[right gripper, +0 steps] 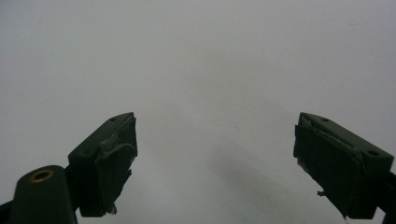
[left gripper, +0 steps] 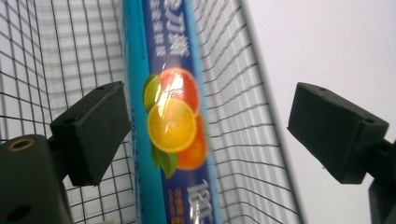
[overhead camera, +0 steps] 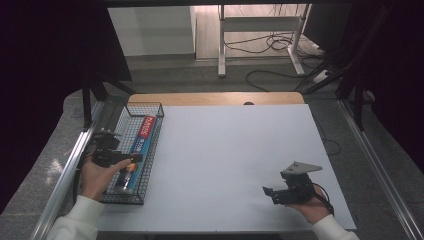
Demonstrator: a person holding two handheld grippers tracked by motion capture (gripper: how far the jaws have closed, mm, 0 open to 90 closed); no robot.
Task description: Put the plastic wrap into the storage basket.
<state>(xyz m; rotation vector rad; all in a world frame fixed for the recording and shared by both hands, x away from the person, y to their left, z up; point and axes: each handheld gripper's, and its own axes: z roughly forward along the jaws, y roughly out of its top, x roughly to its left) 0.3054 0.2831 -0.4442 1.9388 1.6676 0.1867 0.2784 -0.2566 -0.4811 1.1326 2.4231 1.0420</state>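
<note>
Left hand-held gripper (left gripper: 205,135) hovers wide open over the box (left gripper: 175,126) — its length running toward twelve o'clock inside the basket (overhead camera: 150,165).

White tabletop (overhead camera: 235,160); grey floor (overhead camera: 210,77) beyond; desk frame (overhead camera: 260,25); loose cables (overhead camera: 272,45).

Blue box (left gripper: 175,116) with a lighter blue edge, white lettering and orange-and-lime citrus slices printed on it; black wire-grid basket (overhead camera: 150,150); plain white counter (overhead camera: 230,165); black jaws on both grippers.
</note>
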